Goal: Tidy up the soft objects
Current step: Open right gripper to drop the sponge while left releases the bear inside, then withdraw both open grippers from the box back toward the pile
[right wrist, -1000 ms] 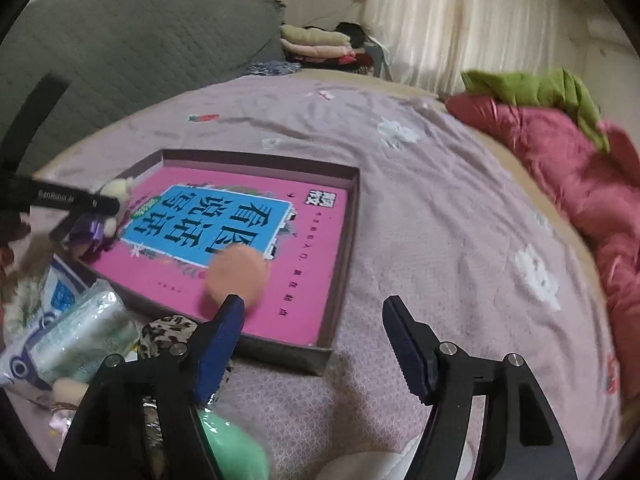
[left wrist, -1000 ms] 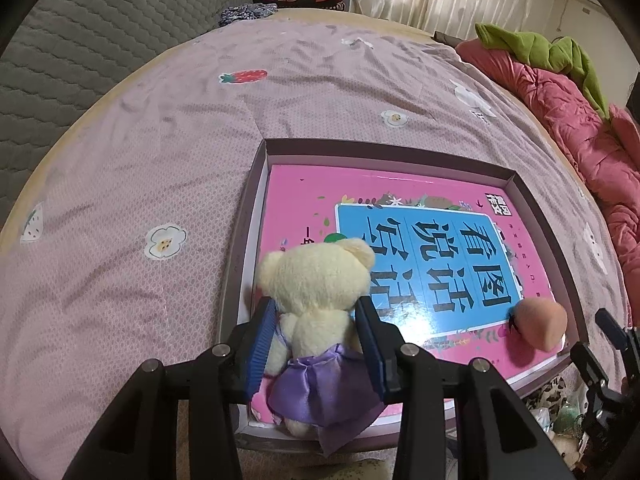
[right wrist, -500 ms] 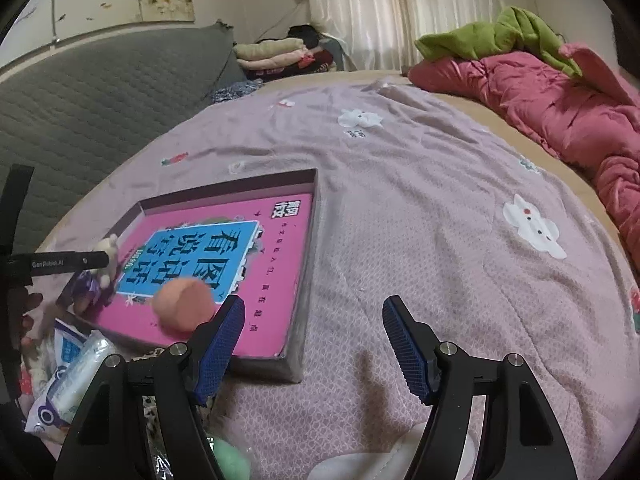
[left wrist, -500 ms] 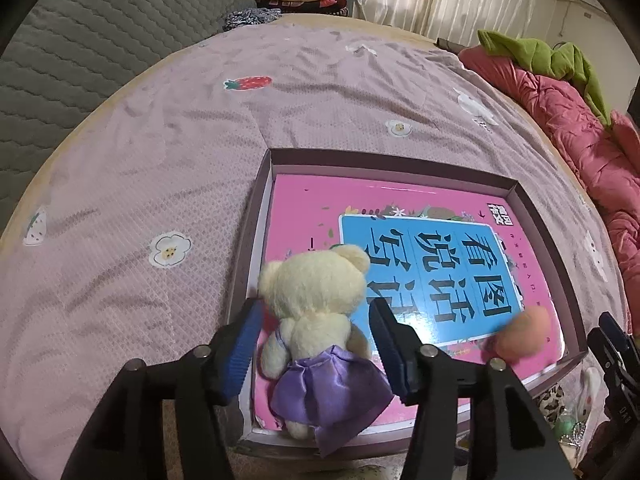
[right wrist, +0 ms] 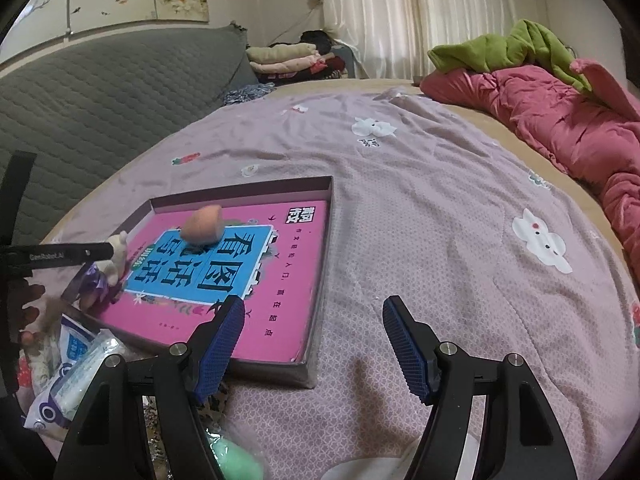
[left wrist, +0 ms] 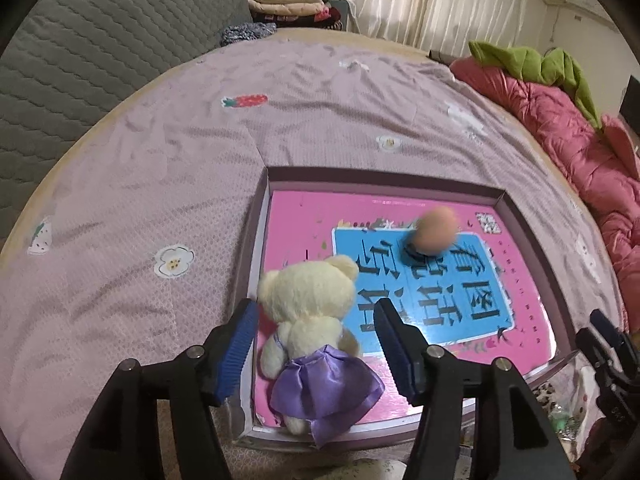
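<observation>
Pink quilt (right wrist: 560, 120) well beyond shallow box (right wrist: 320, 240)

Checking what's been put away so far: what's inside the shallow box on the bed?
Inside the box: a pink book covering the floor, a teddy bear, and a blurred peach-coloured toy. Anything under the book is hidden.

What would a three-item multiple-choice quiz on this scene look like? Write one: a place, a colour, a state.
1. Where is the bear?
A. in the box's near corner
B. on the red quilt
C. on the grey headboard

2. What colour is the bear's skirt?
A. green
B. purple
C. yellow

3. How are the left tongs?
A. shut on the bear
B. shut on the ball
C. open around the bear

Answers: A, it sits in the box by the near wall; B, the satin is purple; C, gaps show beside both pads.
</observation>
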